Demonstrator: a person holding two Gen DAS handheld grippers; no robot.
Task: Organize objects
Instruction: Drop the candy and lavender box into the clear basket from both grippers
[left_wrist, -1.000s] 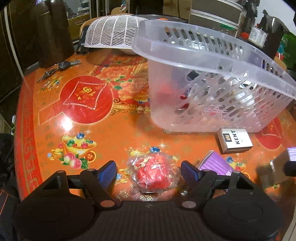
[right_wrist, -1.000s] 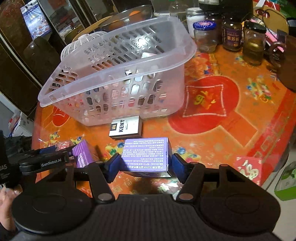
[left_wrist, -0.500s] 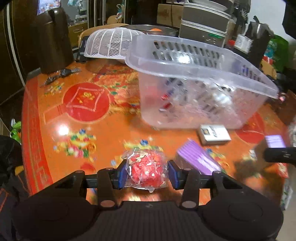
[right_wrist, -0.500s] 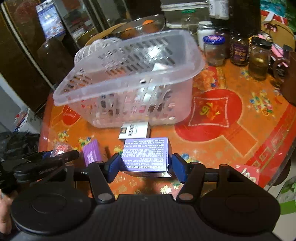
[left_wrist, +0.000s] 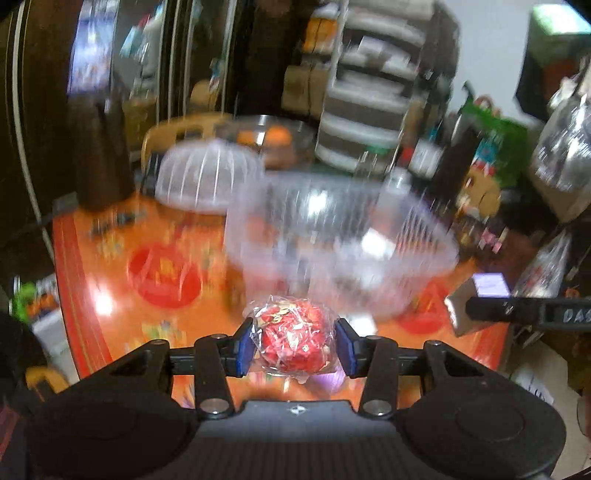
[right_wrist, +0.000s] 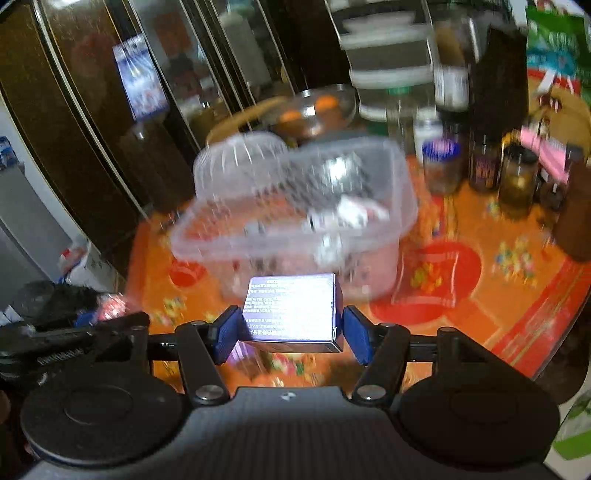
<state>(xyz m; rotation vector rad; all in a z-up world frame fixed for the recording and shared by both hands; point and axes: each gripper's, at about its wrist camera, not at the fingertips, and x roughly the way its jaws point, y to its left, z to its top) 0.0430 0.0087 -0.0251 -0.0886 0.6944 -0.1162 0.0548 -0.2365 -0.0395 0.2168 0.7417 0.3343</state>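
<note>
My left gripper (left_wrist: 294, 344) is shut on a red sweet in clear wrap (left_wrist: 293, 341) and holds it high above the orange table, in front of the clear plastic basket (left_wrist: 340, 251). My right gripper (right_wrist: 291, 328) is shut on a purple box (right_wrist: 291, 308), also lifted, just short of the basket (right_wrist: 295, 218). The basket holds several small items. The right gripper with its box shows at the right of the left wrist view (left_wrist: 491, 291). The left gripper shows at the left of the right wrist view (right_wrist: 74, 332). Both views are blurred by motion.
A white mesh food cover (left_wrist: 207, 177) and a metal bowl with oranges (right_wrist: 314, 110) stand behind the basket. Several jars (right_wrist: 480, 166) line the table's far right. A second purple box (left_wrist: 328, 382) lies under the left gripper. Dark cabinets stand behind the table.
Both grippers have risen well above the table with their loads. The left gripper closed on the red sweet and lifted it. The KENT pack has dropped out of view.
</note>
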